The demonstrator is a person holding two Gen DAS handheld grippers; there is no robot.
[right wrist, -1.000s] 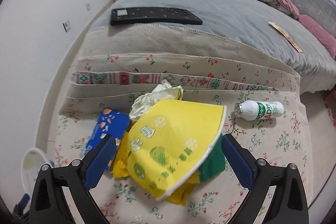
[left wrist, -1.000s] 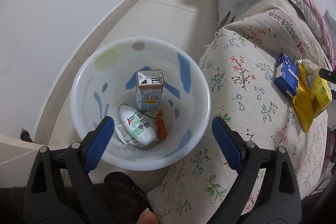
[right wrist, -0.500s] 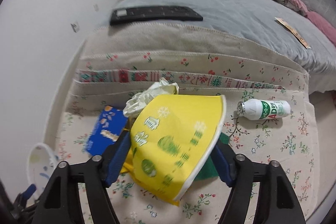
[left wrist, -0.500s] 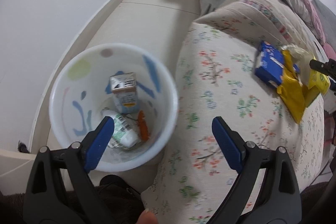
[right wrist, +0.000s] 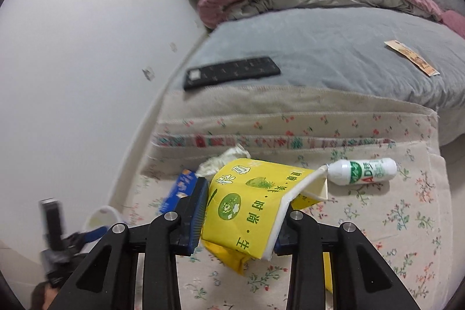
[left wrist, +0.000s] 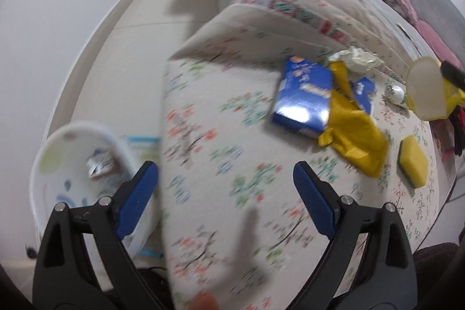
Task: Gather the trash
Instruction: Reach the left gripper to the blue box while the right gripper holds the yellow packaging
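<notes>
Since a second earlier, the left gripper point(left wrist: 225, 201) had swung from above the round white plastic bin point(left wrist: 58, 161) to over the floral cotton cover point(left wrist: 221, 118), and the right gripper's point(right wrist: 241, 217) jaws were closing on the yellow printed paper cup point(right wrist: 250, 208), which was squashed flat between the pads and lifted off the cover. Low beside the cover's left edge sat the bin, a small carton blurred inside it. The left gripper's jaws stood wide apart with nothing between them, pointing steeply down. Toward the cover's right side lay a glossy blue cardboard box point(left wrist: 302, 98), a crinkled yellow plastic wrapper point(left wrist: 354, 135) and a yellow-and-green sponge block point(left wrist: 412, 161). Near the right edge a white plastic bottle point(right wrist: 363, 170) lay on its side.
</notes>
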